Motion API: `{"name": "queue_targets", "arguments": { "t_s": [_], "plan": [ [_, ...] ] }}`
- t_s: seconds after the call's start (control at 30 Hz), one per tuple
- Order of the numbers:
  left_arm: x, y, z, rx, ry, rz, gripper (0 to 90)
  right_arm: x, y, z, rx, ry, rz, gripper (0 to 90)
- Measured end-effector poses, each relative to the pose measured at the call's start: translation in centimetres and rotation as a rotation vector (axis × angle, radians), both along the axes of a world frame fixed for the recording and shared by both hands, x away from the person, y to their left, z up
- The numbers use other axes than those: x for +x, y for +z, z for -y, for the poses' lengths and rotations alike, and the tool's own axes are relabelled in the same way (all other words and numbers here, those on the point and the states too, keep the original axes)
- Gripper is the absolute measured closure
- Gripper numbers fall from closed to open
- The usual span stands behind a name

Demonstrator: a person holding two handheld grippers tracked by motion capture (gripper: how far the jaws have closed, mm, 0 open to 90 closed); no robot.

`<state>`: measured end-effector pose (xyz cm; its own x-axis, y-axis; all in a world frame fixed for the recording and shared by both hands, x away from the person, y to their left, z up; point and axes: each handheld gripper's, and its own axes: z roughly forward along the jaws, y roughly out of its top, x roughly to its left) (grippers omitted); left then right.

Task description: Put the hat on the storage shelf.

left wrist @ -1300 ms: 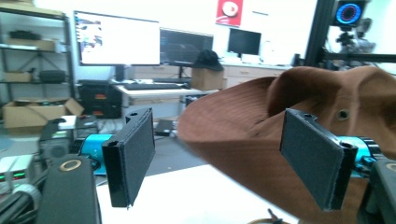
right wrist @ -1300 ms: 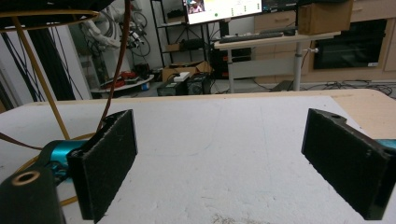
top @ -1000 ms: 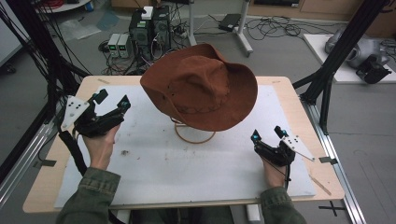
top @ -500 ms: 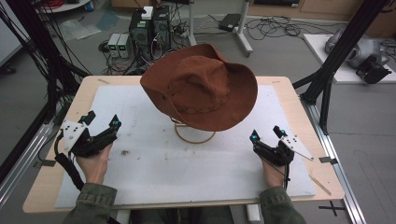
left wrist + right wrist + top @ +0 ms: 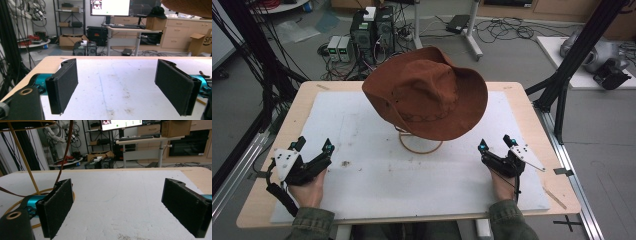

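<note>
From above, you see the white mat (image 5: 377,192) and, over its far middle, the brown hat (image 5: 427,92) perched on a gold wire stand (image 5: 419,146), well apart from both your tools. Your left gripper (image 5: 314,148) rests near the mat's left edge, jaws spread wide and empty; your right gripper (image 5: 495,142) likewise gapes empty. Its own view alone reveals the stand's thin upright rod (image 5: 23,157).
</note>
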<state>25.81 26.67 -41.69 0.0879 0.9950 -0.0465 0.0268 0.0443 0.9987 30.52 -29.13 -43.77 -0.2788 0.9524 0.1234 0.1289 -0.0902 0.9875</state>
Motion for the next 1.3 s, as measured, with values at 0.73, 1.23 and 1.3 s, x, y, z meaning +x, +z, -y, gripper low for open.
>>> {"name": "queue_targets", "arguments": {
  "t_s": [0.73, 1.23, 1.3],
  "plan": [
    [-0.5, -0.9, -0.3, -0.004, -0.072, -0.05, 23.7, -0.1, 0.0, -0.5, -0.01, 0.001, 0.004, 9.7],
    [-0.9, -0.8, -0.2, -0.012, -0.083, -0.03, 20.8, -0.2, 0.0, -0.6, -0.019, 0.013, 0.002, 9.7],
    [-0.9, -0.9, -0.3, -0.017, -0.083, -0.032, 20.5, -0.1, -0.1, -0.6, -0.02, 0.013, 0.003, 9.7]
  ]
}}
